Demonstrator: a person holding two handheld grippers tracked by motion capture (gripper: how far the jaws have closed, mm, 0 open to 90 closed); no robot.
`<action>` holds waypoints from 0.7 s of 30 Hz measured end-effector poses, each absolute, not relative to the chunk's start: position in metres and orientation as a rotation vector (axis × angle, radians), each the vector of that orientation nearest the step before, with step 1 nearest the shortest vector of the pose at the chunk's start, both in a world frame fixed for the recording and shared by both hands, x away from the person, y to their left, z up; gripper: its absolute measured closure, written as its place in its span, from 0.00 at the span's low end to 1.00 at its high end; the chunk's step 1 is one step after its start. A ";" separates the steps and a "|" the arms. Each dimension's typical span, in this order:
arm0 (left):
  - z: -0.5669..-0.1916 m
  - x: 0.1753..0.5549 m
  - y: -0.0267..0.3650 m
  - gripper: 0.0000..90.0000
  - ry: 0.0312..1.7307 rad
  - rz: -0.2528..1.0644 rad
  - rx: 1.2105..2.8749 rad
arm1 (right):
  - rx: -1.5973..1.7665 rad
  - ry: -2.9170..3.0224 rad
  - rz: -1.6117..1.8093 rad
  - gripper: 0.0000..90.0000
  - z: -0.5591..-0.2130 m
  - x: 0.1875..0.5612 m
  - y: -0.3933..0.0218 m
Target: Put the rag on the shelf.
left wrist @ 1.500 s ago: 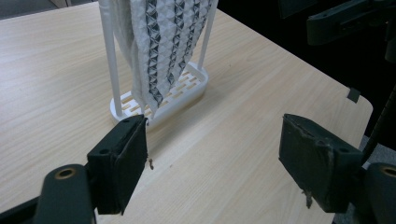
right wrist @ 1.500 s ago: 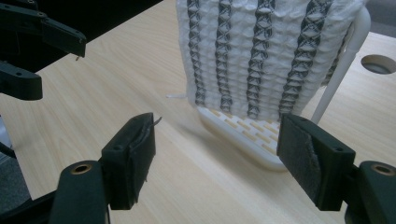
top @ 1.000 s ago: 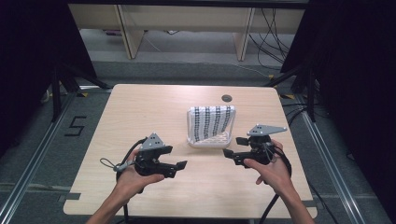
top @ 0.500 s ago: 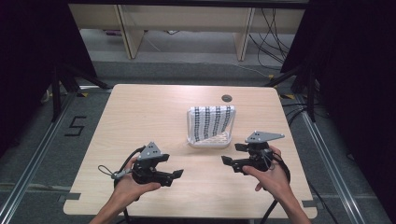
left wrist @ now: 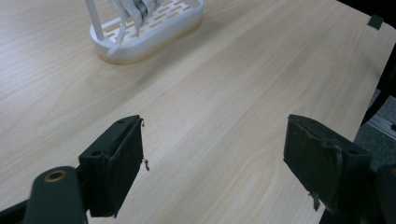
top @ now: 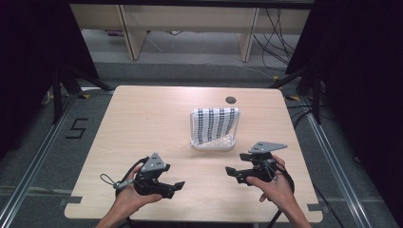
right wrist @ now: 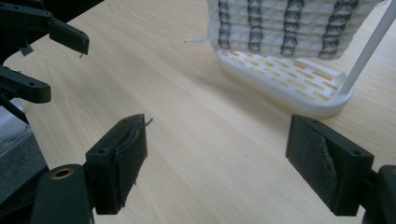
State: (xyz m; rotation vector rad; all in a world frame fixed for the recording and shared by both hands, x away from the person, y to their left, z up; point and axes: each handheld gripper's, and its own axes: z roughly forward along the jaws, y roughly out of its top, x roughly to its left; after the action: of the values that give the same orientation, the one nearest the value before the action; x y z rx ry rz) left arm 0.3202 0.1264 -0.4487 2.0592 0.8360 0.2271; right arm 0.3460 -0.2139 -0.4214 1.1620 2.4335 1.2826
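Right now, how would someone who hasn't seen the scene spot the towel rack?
Start at the light wooden table and look right of its centre, beyond both grippers. The white rack stands there on a slotted oval base, with a white cloth patterned in dark vertical stripes draped over it. It is the one white thing standing on the table.

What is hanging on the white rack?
A white cloth with dark patterned stripes hangs over the white rack. It covers the rack's top bar, so how it is attached cannot be seen.

Your left gripper (left wrist: 212, 163) has its fingers (left wrist: 116, 163) wide apart above the wooden counter (left wrist: 224, 93), with nothing between them. Further ahead stands a white slotted rack (left wrist: 154, 28) with cloth (left wrist: 133, 7) hanging in it.
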 end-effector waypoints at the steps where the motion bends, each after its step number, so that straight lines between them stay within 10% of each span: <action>1: -0.452 0.319 0.127 0.21 0.827 0.226 2.078 | 1.139 2.443 1.276 0.24 -0.423 0.345 -0.215; 21: -0.481 0.296 0.134 0.21 0.836 0.231 2.079 | 1.129 2.483 1.234 0.25 -0.454 0.328 -0.211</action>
State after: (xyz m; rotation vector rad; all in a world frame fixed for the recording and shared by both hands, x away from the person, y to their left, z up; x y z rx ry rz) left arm 0.2960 0.1345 -0.4810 2.0789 0.8358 0.2308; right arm 0.3276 -0.2106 -0.4541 1.1287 2.4827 1.2341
